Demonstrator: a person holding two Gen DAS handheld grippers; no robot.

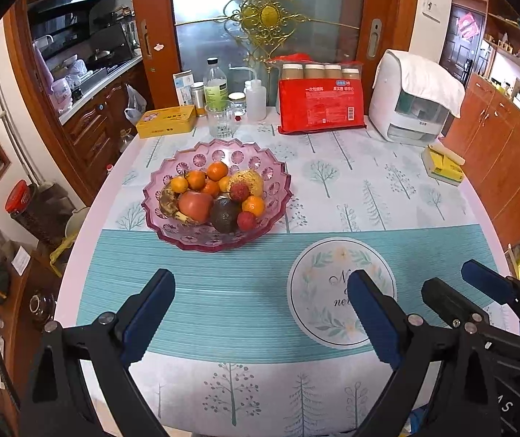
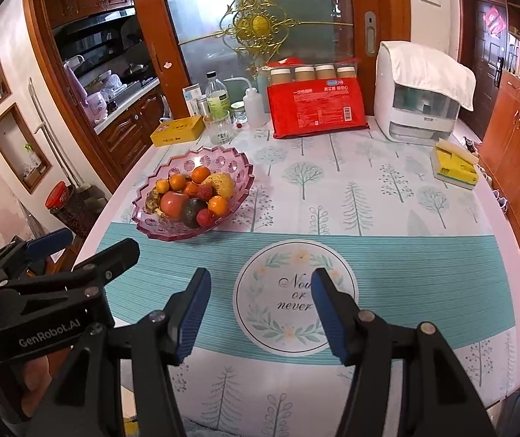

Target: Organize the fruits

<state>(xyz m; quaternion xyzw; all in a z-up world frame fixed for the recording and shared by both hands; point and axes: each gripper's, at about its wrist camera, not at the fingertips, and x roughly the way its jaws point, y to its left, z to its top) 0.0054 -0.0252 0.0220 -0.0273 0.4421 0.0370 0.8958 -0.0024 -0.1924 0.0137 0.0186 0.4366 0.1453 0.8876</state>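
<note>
Facing a tree-print tablecloth (image 1: 369, 189); glass door at 12 o'clock. Pink bowl (image 1: 172, 233) at 11 holds mixed fruit (image 1: 216, 196). Your left gripper (image 1: 261, 300) and right gripper (image 2: 260, 302) hover, jaws spread, empty.

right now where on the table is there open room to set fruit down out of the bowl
Free: the teal striped band in front of the pink bowl, around the round motto print, and the tree-print cloth between bowl and yellow sponge. Crowded: the back edge, with the yellow tin, glass, bottles, red pack and white appliance.
</note>
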